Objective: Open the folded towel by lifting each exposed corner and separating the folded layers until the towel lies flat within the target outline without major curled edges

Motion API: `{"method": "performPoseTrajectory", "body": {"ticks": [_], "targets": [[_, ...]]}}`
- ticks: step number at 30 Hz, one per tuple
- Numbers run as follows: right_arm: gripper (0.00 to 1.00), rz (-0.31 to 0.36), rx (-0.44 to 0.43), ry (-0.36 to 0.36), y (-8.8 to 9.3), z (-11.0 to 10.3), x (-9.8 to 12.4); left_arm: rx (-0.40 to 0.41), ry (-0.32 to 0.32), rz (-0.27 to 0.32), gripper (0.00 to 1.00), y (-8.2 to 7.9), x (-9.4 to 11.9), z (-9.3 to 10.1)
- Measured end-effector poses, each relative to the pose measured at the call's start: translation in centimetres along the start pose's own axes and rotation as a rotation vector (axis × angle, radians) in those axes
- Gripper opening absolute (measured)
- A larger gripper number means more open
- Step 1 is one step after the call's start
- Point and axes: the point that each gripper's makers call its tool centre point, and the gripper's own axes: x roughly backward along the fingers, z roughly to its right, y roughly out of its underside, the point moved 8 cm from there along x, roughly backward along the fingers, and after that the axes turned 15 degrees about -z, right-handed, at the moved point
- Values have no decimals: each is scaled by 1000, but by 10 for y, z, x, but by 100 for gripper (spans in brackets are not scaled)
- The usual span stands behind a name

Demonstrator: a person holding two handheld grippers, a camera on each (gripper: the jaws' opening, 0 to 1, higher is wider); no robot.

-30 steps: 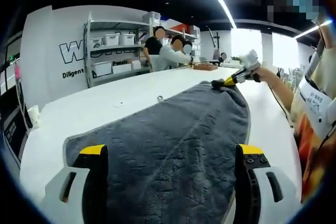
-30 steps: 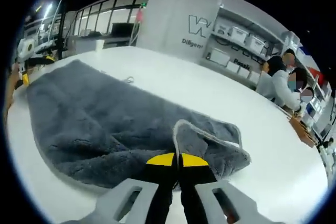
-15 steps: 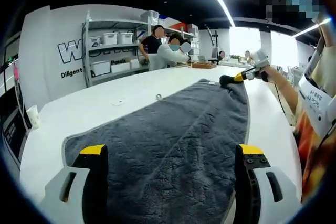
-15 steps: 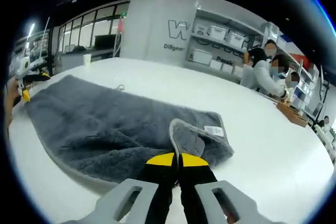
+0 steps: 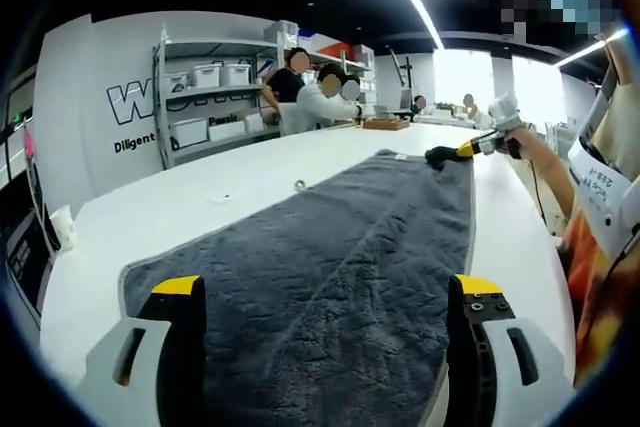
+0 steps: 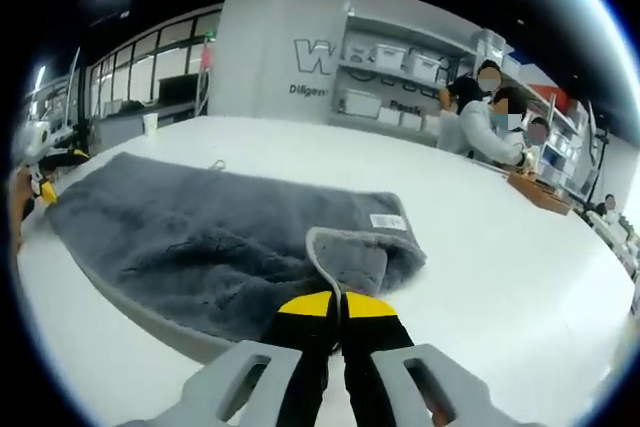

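Clearly spread across the white table [image 5: 200, 197], the grey towel [image 5: 330, 267] runs lengthwise away from the left gripper [image 5: 325, 322], whose yellow-tipped jaws stand wide apart over the near end of the cloth with nothing between them; whether they touch the pile is hard to tell, since their undersides are hidden. At the towel's far end, in the left gripper view, the right gripper [image 5: 445, 155] shows small against the bright windows, and a person's forearm behind it is partly cut off by the edge of the picture. From the right gripper view, the right gripper [image 6: 334, 305] has its jaws pressed together on a turned-up corner of the towel [image 6: 200, 247]; the pinched edge disappears between the yellow tips, so how much cloth is caught cannot be made out. Just beyond the tips a flap is folded back over the towel, showing its pale hem and a small white label [image 6: 388, 221]. No target outline can be made out on the table [image 6: 480, 267]. Shelving with white bins [image 5: 215, 97] stands by a wall bearing partly hidden lettering, and people [image 6: 480, 117] stand beyond the table.
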Motion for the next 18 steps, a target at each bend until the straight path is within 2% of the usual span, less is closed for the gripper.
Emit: {"method": "performPoseTrajectory", "body": {"ticks": [12,18], "targets": [[0,-45,-100,22,34,7,7,-3,7,-8,100,1,-2,2],[0,-67,-123,28,45,8,8,-9,9,-9,100,1,-2,4]]}}
